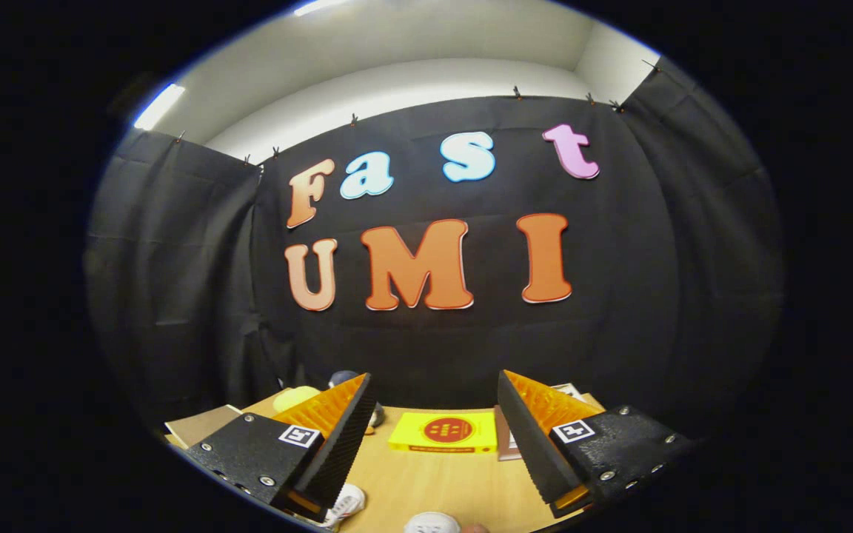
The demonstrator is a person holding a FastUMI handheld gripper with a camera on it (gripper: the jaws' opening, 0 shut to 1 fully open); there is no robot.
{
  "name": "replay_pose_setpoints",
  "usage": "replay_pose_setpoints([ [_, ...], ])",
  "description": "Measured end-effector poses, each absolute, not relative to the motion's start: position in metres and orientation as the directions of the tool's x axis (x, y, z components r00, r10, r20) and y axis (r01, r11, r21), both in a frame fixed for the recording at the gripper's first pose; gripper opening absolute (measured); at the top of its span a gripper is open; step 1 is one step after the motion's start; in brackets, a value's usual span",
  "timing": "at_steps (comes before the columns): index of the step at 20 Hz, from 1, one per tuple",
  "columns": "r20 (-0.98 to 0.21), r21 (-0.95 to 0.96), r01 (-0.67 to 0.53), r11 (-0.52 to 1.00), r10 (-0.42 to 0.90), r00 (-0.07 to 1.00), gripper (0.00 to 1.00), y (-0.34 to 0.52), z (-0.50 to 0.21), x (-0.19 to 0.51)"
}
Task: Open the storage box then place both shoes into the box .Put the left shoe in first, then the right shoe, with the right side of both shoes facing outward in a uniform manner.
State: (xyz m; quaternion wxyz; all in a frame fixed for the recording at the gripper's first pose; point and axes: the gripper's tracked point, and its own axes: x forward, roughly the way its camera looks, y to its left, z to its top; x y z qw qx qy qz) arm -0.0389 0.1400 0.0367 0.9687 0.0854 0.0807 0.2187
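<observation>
Holding our gripper [434, 400] above the desk [434, 481], we keep its 2 fingers spread wide with nothing between them. Beyond the gap, a yellow box [443, 432] lies flat toward the desk's far edge. Parts of 2 white shoes show at the near edge: 1 [343, 505] by the left finger, 1 [432, 523] between the fingers.

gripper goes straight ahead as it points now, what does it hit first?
Probably the yellow box on the table, lying ahead between the open fingers of the gripper. Depth is unclear; it may pass above it to the booth wall.
</observation>
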Motion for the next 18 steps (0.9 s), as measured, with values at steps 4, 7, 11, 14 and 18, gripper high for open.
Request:
replay_pose_setpoints([
  [4, -0.217, 0.302, -0.481, 0.823, 0.551, 0.806, 0.98, 0.197, 0.004, -0.056],
  [7, -0.287, 0.360, -0.521, 0.774, 0.623, 0.727, 0.97, 0.238, -0.023, -0.076],
  [11, -0.314, 0.410, -0.573, 0.710, 0.699, 0.642, 0.96, 0.284, -0.048, -0.101],
  [14, -0.361, 0.527, -0.578, 0.623, 0.780, 0.511, 0.96, 0.322, -0.075, -0.133],
  [18, -0.395, 0.675, -0.513, 0.531, 0.847, 0.356, 0.96, 0.354, -0.095, -0.162],
])
